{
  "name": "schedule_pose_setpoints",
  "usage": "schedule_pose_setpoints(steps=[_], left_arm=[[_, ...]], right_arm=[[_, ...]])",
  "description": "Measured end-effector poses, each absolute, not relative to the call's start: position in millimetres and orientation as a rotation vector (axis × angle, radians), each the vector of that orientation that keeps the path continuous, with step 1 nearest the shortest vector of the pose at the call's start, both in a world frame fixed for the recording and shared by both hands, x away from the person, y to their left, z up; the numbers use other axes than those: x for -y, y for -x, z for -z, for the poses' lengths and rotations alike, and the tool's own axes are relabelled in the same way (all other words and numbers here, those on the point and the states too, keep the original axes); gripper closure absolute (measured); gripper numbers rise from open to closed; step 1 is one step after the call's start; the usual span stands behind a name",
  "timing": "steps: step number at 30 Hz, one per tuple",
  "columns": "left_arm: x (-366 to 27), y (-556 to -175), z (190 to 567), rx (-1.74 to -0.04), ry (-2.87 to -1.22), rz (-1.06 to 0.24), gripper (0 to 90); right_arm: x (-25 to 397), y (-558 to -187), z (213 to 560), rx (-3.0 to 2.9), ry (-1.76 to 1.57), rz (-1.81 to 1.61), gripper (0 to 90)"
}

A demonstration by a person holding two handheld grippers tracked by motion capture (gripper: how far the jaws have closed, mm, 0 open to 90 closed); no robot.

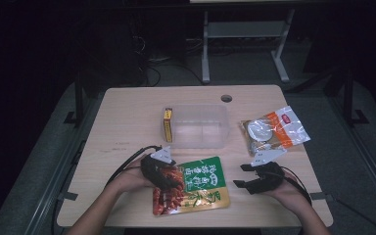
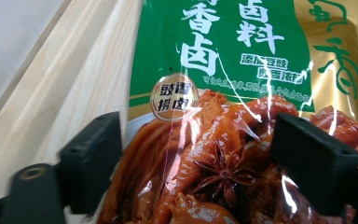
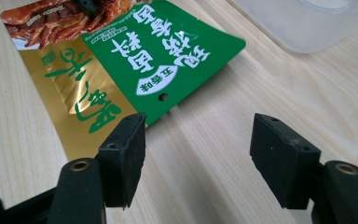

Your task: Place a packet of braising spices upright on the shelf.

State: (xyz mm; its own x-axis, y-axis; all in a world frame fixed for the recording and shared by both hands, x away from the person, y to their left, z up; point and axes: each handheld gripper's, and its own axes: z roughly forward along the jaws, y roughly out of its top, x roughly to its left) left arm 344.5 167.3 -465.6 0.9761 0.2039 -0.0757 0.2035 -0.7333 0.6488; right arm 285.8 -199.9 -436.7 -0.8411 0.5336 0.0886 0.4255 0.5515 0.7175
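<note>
High view shows a green and gold snack pouch (image 1: pixel 196 188) lying flat on the near part of the counter (image 1: pixel 127 132), just in front of a clear plastic box (image 1: pixel 198 126). The left gripper (image 1: pixel 169 182) sits over the pouch's left end, above the printed picture of reddish meat. Left gripper view looks down on the pouch (image 2: pixel 223 93) from close up, with the jaws spread wide apart, one on each side of the printed meat, and nothing clamped between them. The right gripper (image 1: pixel 242 176) hovers just to the right of the pouch, pointing toward it. Right gripper view has its jaws released too, with bare wood between them and the pouch's (image 3: pixel 135 60) corner just beyond the left jaw. A small yellow packet (image 1: pixel 168 125) stands inside the box at its left wall. An orange and clear bag (image 1: pixel 274 129) lies to the right of the box.
</note>
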Motion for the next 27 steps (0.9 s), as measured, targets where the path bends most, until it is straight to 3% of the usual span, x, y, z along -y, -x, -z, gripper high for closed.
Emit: schedule_pose_setpoints(steps=[17,27], left_arm=[[-165.8,-338.2,459.7,-0.237,-2.435,-0.008,75.4],[-166.7,-338.6,459.9,-0.315,-2.407,0.035,87.8]], right_arm=[[198.3,-285.3,436.0,-2.65,-0.815,-1.167,35.4],[198.3,-287.2,436.3,-2.66,-0.842,-1.182,31.8]])
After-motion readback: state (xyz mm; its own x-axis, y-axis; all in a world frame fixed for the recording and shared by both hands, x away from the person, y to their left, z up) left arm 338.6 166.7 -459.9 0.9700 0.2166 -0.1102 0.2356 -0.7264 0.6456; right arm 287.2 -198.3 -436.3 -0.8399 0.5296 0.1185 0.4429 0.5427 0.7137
